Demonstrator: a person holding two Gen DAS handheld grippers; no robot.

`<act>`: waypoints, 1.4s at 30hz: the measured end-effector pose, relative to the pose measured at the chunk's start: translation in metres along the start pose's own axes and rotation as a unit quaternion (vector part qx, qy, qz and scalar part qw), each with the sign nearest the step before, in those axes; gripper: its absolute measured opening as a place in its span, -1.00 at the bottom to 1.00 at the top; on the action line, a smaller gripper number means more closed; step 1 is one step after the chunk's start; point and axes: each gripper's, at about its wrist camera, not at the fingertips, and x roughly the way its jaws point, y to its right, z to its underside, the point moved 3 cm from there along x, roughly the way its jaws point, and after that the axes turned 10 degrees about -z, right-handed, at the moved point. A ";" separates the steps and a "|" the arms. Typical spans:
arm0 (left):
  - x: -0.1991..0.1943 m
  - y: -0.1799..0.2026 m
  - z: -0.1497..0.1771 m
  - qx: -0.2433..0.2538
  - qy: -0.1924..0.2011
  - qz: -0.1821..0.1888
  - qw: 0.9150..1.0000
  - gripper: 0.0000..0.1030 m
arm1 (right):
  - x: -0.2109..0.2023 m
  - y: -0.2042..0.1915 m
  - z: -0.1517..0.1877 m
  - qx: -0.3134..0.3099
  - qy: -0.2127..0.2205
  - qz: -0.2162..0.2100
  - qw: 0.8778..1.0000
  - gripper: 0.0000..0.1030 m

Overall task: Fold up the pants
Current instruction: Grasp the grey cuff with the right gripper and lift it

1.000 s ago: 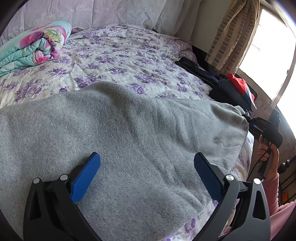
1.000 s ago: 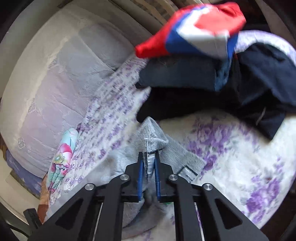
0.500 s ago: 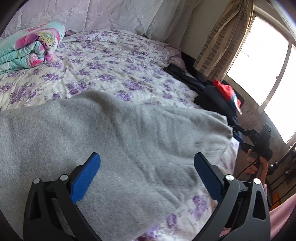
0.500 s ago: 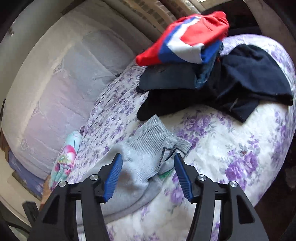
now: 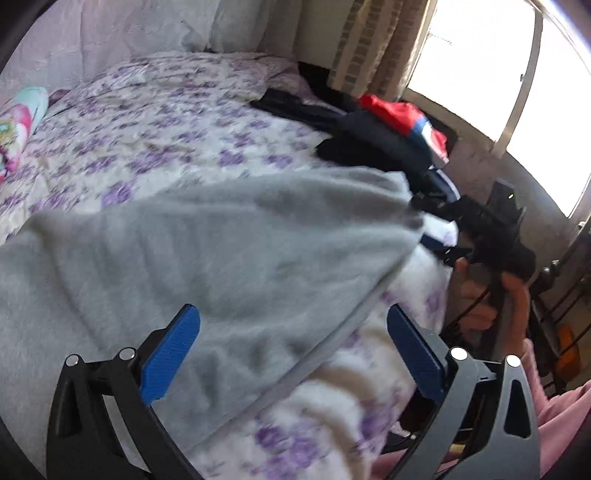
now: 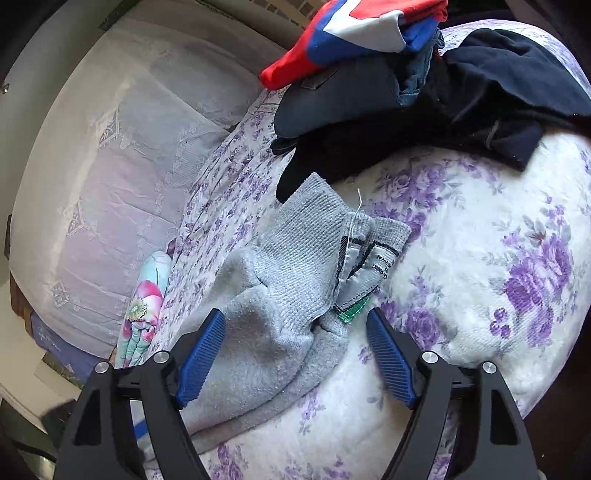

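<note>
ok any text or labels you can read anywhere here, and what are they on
Nothing can be read for sure.
Grey label sewn inside the waistband of the grey pants: dark printed lines, too small to read.
Green tab below it: no letters visible.
Left wrist view: no text.

My pants (image 6: 280, 295) are plain light grey with a green tag (image 6: 352, 314). The bed (image 6: 480, 258) wears a white sheet with purple flowers. The clothes pile (image 6: 461, 96) is black and navy, topped by a red, white and blue garment (image 6: 354, 26). Both my hand-held grippers are black with blue pads (image 5: 170, 354).
</note>
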 end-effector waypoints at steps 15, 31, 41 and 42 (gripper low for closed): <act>0.082 0.075 -0.006 0.070 -0.058 -0.093 0.991 0.92 | 0.001 0.000 -0.004 0.004 -0.004 -0.014 1.000 0.57; 0.071 0.094 -0.034 -0.002 -0.027 0.048 0.998 0.92 | -0.006 0.023 -0.009 0.056 0.013 -0.046 0.997 0.10; 0.074 0.129 0.001 0.075 0.002 0.006 0.997 0.92 | 0.011 0.008 -0.016 0.011 0.001 -0.030 0.999 -0.40; 0.074 0.129 0.001 0.075 0.006 0.008 0.997 0.92 | 0.010 0.003 -0.018 -0.004 0.003 -0.027 1.000 -0.43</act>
